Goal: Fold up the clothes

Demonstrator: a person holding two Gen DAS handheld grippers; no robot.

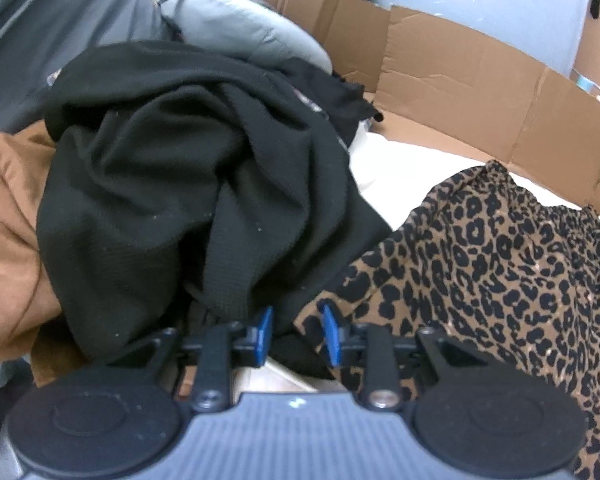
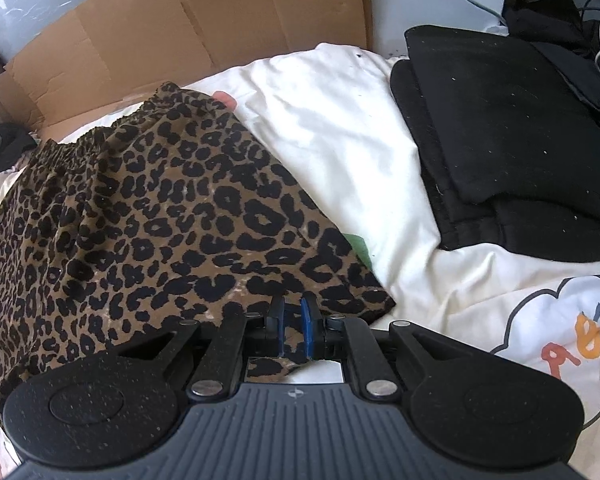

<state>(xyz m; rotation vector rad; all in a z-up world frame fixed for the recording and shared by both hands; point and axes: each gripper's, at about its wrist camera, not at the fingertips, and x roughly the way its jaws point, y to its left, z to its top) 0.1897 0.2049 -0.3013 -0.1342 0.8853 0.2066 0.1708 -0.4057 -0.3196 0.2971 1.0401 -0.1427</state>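
Pinching the near hem of the leopard-print garment, the right gripper has its blue pads nearly together with a fold of the printed cloth between them. From that gripper the garment runs away toward 11 o'clock, its long axis ending in a gathered waistband near the cardboard wall, and it lies spread on the white bedding. The left gripper stands with its jaws parted and nothing between them; the leopard cloth begins just at its 2 o'clock, while a crumpled black garment is heaped at 11 o'clock. The right hand's tool is therefore the nearer one. A folded black stack sits at the right gripper's 2 o'clock. The garment's left edge is cut off, and whether it is already doubled over cannot be told.
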